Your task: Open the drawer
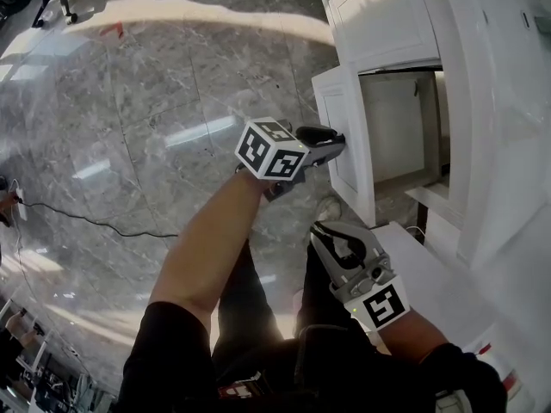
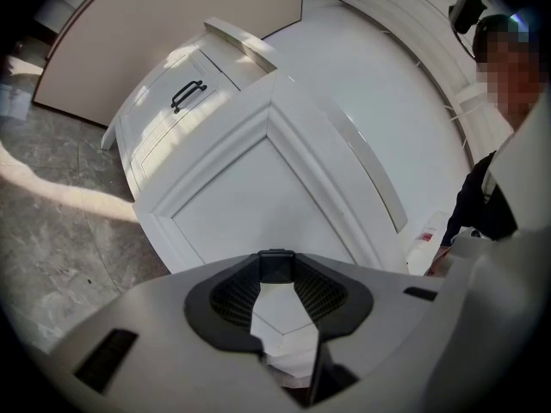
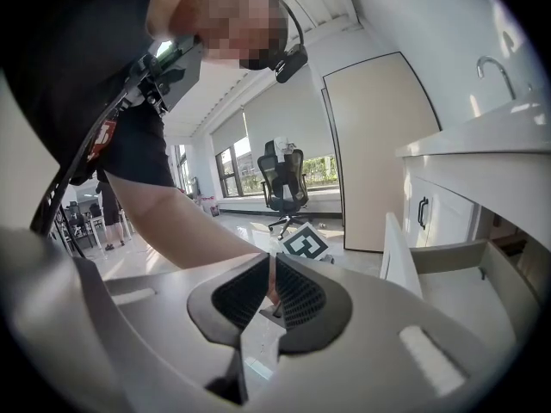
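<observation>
**Drawer:** The drawer (image 1: 355, 101) stands pulled well out of the white cabinet (image 1: 387, 15). Its panelled front is clear of the cabinet face and the empty white box behind it is exposed. In the right gripper view the drawer (image 3: 465, 278) shows side-on, with its front at the near end and the box running back under the counter.

**Left gripper:** The left gripper (image 1: 336, 140) is at the drawer front, pointing at it nearly level. In its own view the panel (image 2: 258, 188) fills the frame. The left gripper (image 2: 276, 275) has its jaws partly spread, with the tips pinching a small dark piece that appears to be the handle (image 2: 276, 263). A second front further along carries a black bar handle (image 2: 188, 95), untouched.

**Right gripper:** The right gripper (image 1: 322, 230) is held low beside the person's legs, apart from the drawer. In its own view the right gripper (image 3: 271, 274) has its pads almost pressed together, with a thin slit between them and nothing in it.

**Surroundings:** The floor (image 1: 155, 101) is grey marble with a cable (image 1: 86, 218) lying across it. An office chair (image 3: 284, 175) stands by the far windows.
</observation>
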A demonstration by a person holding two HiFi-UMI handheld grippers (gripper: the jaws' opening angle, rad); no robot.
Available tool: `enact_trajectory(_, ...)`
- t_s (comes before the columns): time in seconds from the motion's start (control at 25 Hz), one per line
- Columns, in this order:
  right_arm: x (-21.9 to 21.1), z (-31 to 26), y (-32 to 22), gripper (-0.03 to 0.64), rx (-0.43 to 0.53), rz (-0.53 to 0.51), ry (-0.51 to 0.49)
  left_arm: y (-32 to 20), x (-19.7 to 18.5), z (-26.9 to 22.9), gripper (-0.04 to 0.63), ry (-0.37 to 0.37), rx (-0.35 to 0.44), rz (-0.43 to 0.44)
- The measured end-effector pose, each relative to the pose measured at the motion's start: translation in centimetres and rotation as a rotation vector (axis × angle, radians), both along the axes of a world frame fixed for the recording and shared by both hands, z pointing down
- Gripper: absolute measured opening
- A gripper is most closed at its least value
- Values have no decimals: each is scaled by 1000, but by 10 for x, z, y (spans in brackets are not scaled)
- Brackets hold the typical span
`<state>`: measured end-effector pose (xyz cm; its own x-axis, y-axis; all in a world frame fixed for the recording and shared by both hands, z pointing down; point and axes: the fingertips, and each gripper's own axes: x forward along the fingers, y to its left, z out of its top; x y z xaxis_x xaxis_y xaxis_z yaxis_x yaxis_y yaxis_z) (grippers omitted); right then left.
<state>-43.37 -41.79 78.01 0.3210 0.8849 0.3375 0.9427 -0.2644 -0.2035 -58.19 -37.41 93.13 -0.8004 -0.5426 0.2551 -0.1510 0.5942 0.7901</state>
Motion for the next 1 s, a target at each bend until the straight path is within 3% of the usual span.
enact_trajectory(0.68,-9,-23,-27,-2,-17,29,-26,5,8,-3,123,43,7,-55)
enact_trajectory(1.0,-22,-42,-55,-2,-22,71,-39,7,18,-1,123,147,15,-117)
